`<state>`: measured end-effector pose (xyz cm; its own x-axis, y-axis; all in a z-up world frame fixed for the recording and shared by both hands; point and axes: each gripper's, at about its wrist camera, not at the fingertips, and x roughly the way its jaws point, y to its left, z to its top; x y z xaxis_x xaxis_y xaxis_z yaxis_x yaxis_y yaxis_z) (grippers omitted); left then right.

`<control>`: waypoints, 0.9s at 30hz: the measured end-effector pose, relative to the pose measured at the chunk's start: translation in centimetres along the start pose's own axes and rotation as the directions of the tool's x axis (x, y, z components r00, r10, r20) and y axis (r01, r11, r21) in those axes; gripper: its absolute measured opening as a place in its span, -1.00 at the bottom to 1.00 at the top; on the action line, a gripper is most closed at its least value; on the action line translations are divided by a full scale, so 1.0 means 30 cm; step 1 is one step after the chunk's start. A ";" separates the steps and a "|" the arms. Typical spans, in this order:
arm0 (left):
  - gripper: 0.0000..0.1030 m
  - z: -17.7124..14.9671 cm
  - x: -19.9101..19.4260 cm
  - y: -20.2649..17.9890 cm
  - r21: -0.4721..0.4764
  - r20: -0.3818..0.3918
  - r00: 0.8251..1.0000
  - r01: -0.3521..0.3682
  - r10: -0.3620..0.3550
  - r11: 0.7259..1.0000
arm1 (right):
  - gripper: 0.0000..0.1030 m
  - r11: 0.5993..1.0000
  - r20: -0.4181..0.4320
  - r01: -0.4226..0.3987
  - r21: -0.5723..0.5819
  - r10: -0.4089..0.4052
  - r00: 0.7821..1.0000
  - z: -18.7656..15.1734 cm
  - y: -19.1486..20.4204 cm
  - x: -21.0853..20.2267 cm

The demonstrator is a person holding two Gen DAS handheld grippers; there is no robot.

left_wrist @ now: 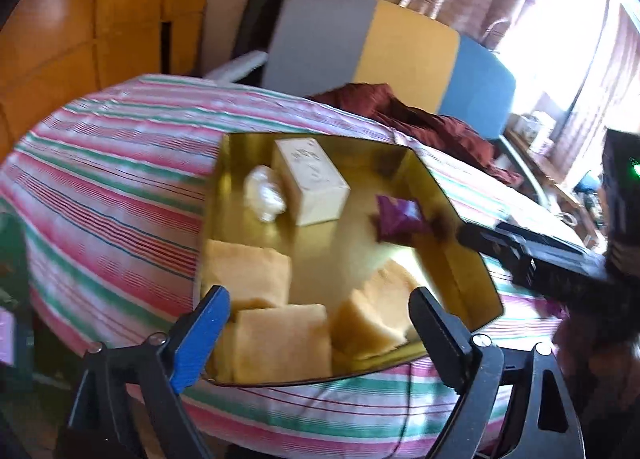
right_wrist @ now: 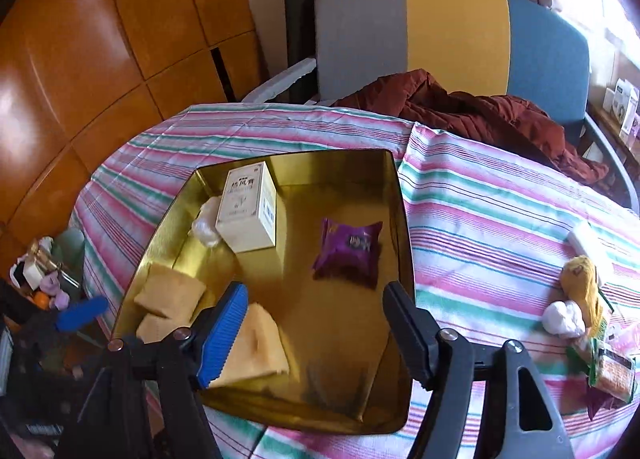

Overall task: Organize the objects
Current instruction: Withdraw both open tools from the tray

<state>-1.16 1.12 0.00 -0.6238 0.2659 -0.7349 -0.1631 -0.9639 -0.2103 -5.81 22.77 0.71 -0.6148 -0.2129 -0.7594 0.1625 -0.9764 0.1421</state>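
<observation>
A gold tin tray (left_wrist: 360, 151) (right_wrist: 320, 167) rests on the striped tablecloth (right_wrist: 480, 211). Inside lie a white box (left_wrist: 312, 179) (right_wrist: 248, 211), a crumpled clear wrapper (left_wrist: 264, 195) (right_wrist: 206, 229), a purple packet (left_wrist: 400, 219) (right_wrist: 348, 251) and several yellow sponge blocks (left_wrist: 280, 343) (right_wrist: 256, 343). My left gripper (left_wrist: 318, 299) hangs open over the tray's near end, above the blocks, touching none. Over the tray's near middle my right gripper (right_wrist: 316, 291) is open with nothing gripped. One of its black fingers (left_wrist: 520, 251) shows beside the purple packet in the left wrist view.
A red-brown jacket (right_wrist: 480, 111) lies on the table's far side before a grey, yellow and blue chair (right_wrist: 440, 39). On the right sit a yellow toy (right_wrist: 580, 287), a white ball (right_wrist: 564, 319) and snack packets (right_wrist: 612, 371). Clutter (right_wrist: 40, 279) lies below left.
</observation>
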 end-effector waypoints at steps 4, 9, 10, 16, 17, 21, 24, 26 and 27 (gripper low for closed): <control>0.99 0.001 -0.008 0.004 0.005 0.006 0.999 -0.035 0.035 0.999 | 0.48 0.999 0.016 0.030 -0.035 -0.030 0.999 -0.036 0.020 -0.019; 0.99 -0.007 -0.022 -0.008 0.030 0.021 0.995 -0.096 0.095 0.995 | 0.51 0.996 0.036 0.061 -0.062 -0.059 0.998 -0.075 0.035 -0.049; 0.99 -0.009 -0.024 -0.010 0.033 0.024 0.995 -0.102 0.101 0.994 | 0.52 0.996 0.037 0.063 -0.061 -0.061 0.997 -0.079 0.034 -0.054; 0.99 -0.017 -0.040 -0.028 0.061 0.056 0.989 -0.137 0.133 0.989 | 0.55 0.996 0.038 0.085 -0.038 -0.083 0.996 -0.113 0.003 -0.077; 0.99 -0.018 -0.043 -0.032 0.067 0.061 0.989 -0.139 0.135 0.988 | 0.55 0.996 0.037 0.088 -0.032 -0.087 0.996 -0.118 -0.006 -0.081; 0.99 -0.022 -0.040 -0.049 0.098 0.077 0.983 -0.175 0.168 0.980 | 0.55 0.994 0.031 0.108 -0.007 -0.108 0.994 -0.135 -0.046 -0.091; 0.99 -0.028 -0.036 -0.060 0.114 0.074 0.986 -0.159 0.151 0.981 | 0.55 0.992 0.024 0.125 0.015 -0.125 0.992 -0.149 -0.083 -0.097; 0.99 -0.031 -0.034 -0.067 0.124 0.076 0.987 -0.152 0.144 0.981 | 0.55 0.990 0.017 0.136 0.029 -0.136 0.991 -0.156 -0.108 -0.099; 0.99 -0.031 -0.034 -0.072 0.129 0.080 0.986 -0.158 0.148 0.979 | 0.55 0.989 0.013 0.142 0.039 -0.142 0.990 -0.162 -0.123 -0.100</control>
<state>0.55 2.94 0.60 -0.7003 0.1185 -0.7040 -0.1597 -0.9871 -0.0072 -0.81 27.19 -0.62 -0.6414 -0.0722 -0.7638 0.0438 -0.9974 0.0575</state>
